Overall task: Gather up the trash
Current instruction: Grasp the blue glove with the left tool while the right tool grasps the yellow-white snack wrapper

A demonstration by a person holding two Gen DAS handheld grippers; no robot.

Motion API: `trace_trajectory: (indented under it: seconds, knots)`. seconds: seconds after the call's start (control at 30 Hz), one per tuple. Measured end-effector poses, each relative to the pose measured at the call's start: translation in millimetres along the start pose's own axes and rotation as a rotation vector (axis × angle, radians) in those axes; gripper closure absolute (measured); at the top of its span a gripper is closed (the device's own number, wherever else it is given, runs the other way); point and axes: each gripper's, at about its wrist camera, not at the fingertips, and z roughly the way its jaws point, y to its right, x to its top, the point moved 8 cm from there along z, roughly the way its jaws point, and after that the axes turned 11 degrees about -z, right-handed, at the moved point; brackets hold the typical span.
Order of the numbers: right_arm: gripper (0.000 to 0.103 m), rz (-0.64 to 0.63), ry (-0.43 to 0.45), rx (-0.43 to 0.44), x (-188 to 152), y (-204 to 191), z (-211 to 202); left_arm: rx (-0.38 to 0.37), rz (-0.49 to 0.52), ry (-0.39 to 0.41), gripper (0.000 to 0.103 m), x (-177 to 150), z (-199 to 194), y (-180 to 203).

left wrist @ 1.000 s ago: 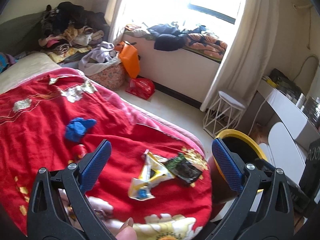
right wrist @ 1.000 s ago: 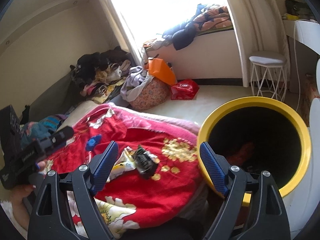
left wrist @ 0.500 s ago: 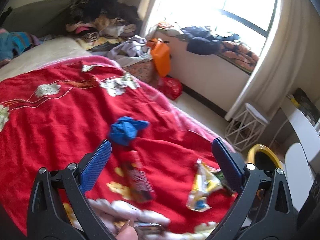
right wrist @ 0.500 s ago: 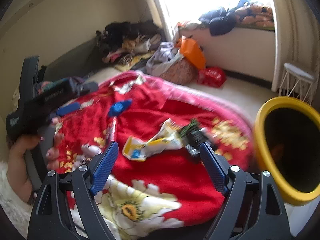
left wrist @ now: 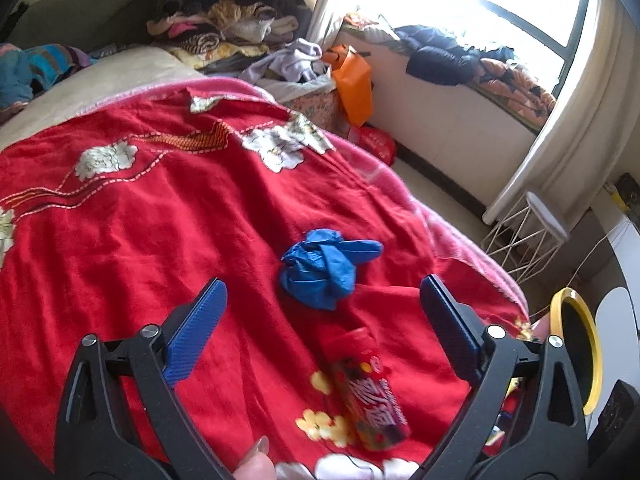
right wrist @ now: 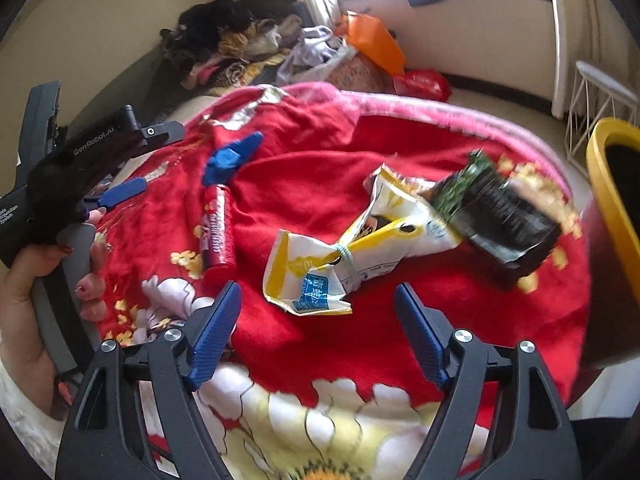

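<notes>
On the red flowered blanket [left wrist: 132, 216] lie a crumpled blue glove [left wrist: 326, 266], a red snack tube [left wrist: 366, 390], a yellow-white wrapper [right wrist: 352, 248] and a dark green-black packet [right wrist: 498, 212]. My left gripper [left wrist: 324, 318] is open and empty just above the blanket, with the glove between and beyond its fingertips and the tube below. My right gripper [right wrist: 318, 328] is open and empty, just short of the yellow-white wrapper. The glove [right wrist: 232, 158] and tube [right wrist: 216, 232] show in the right wrist view too, with the left gripper [right wrist: 120, 196] at far left.
A yellow-rimmed bin [right wrist: 610, 184] stands at the bed's right edge; it also shows in the left wrist view [left wrist: 582, 354]. A white wire stool [left wrist: 532, 228], an orange bag [left wrist: 354, 80], a red bag [right wrist: 422, 84] and clothes piles [left wrist: 224, 20] lie beyond the bed.
The left gripper swung left from the wrappers and closed in on the blue glove and red tube. The right gripper turned from the bin and moved down towards the yellow-white wrapper.
</notes>
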Motion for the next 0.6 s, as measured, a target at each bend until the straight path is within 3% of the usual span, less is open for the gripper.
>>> trace_trajectory:
  seconds: [0.23,0.3,0.37,0.5,0.6]
  knots:
    - [0.044,0.035,0.004,0.007,2.7,8.7,5.9,0.01,-0.04,-0.069,0.025,-1.4,31.4,-9.6]
    - [0.056,0.04,0.001,0.036,2.5,9.1,7.9,-0.001,-0.057,-0.09,0.033,-3.7,38.8,-11.3]
    - [0.061,0.033,-0.004,0.055,1.8,8.9,8.0,0.0,-0.066,-0.104,0.039,-5.1,45.7,-13.5]
    - [0.067,0.02,0.0,0.103,1.6,3.4,3.5,-0.005,-0.093,-0.122,0.059,-4.5,53.7,-18.7]
    - [0.068,-0.009,0.005,0.131,0.0,-4.3,-2.0,-0.028,-0.105,-0.129,0.081,-6.3,54.6,-19.4]
